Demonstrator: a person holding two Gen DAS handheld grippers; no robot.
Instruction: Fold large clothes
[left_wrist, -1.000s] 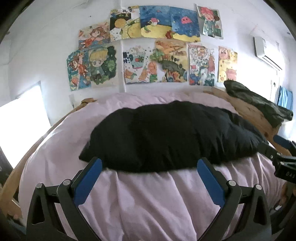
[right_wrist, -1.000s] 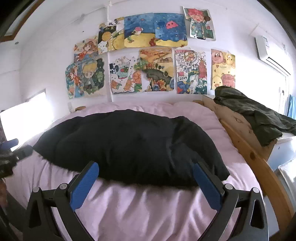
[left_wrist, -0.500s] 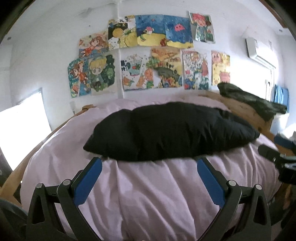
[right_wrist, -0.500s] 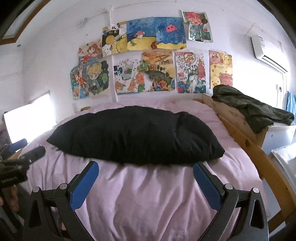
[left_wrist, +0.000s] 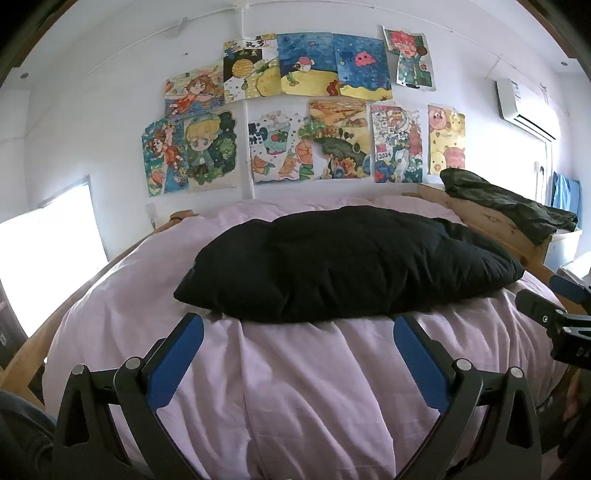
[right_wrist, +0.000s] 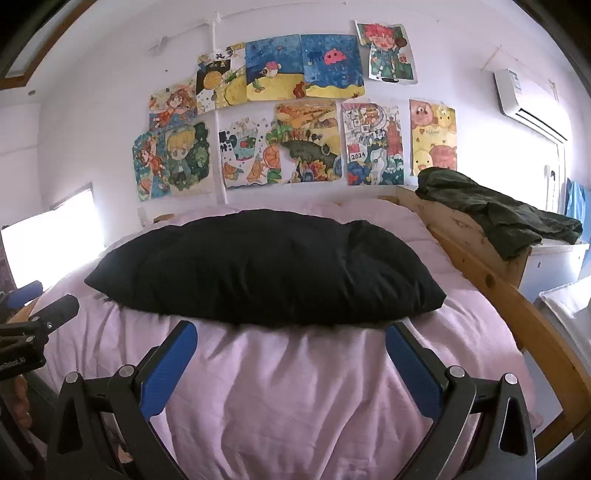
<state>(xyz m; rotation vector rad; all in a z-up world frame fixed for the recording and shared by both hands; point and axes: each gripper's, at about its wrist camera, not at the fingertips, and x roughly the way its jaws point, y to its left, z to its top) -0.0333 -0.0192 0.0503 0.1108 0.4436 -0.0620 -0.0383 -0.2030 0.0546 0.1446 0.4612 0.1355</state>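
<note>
A large black garment (left_wrist: 343, 262) (right_wrist: 266, 266) lies folded in a wide, puffy bundle across the pink bedcover (left_wrist: 314, 387) (right_wrist: 295, 398). My left gripper (left_wrist: 299, 326) hovers open in front of the bundle's near edge, holding nothing. Its blue pads (left_wrist: 177, 358) stand wide apart. My right gripper (right_wrist: 291, 334) is also open and empty, just short of the same near edge. In the left wrist view the right gripper's tips (left_wrist: 550, 310) show at the right edge. The left gripper's tips (right_wrist: 40, 314) appear at the left edge of the right wrist view.
A wooden bed frame (right_wrist: 491, 273) runs along the right side, with a dark green garment (right_wrist: 495, 214) draped over its end and a white cabinet (right_wrist: 554, 266). Drawings (left_wrist: 303, 107) cover the back wall. A bright window (left_wrist: 48, 254) is on the left.
Both grippers have pulled back and risen from the black garment, which now sits farther off. Both stayed open.
</note>
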